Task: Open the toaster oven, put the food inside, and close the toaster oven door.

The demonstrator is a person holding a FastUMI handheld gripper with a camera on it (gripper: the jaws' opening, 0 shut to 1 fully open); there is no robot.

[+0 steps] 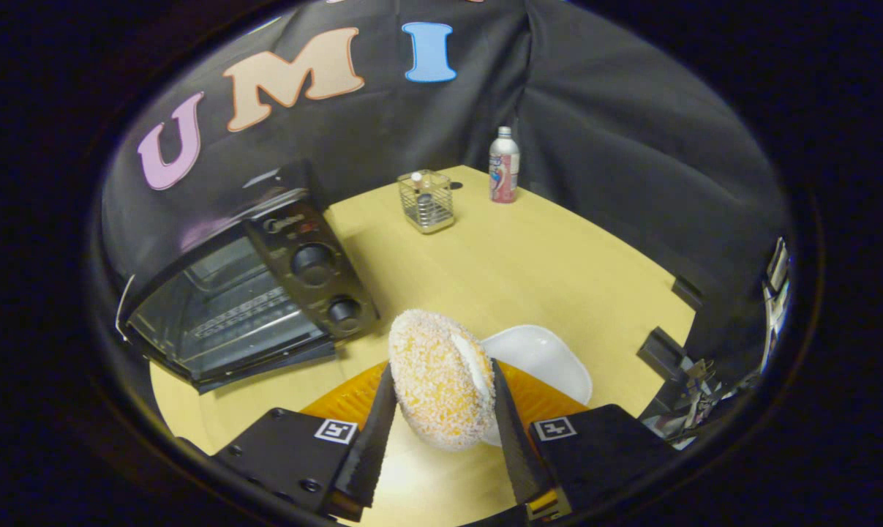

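The gripper (pixel 441 391) pinches a sugared doughnut (pixel 439 378) between both fingers; the open toaster oven (pixel 243 300) sits ahead-left, its logo unreadable

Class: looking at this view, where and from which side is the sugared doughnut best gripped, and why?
Grip the doughnut across its two flat faces, as the gripper does now, fingers coming from the near side above the orange plate. Its ring stands on edge, so the faces give broad, parallel contact.

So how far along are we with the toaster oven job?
Done: the toaster oven door is down, its rack exposed. In hand: the hand-held gripper is shut on the sugared donut, lifted above the orange mat and white plate. Left: carry the donut into the oven, release it, and close the door.
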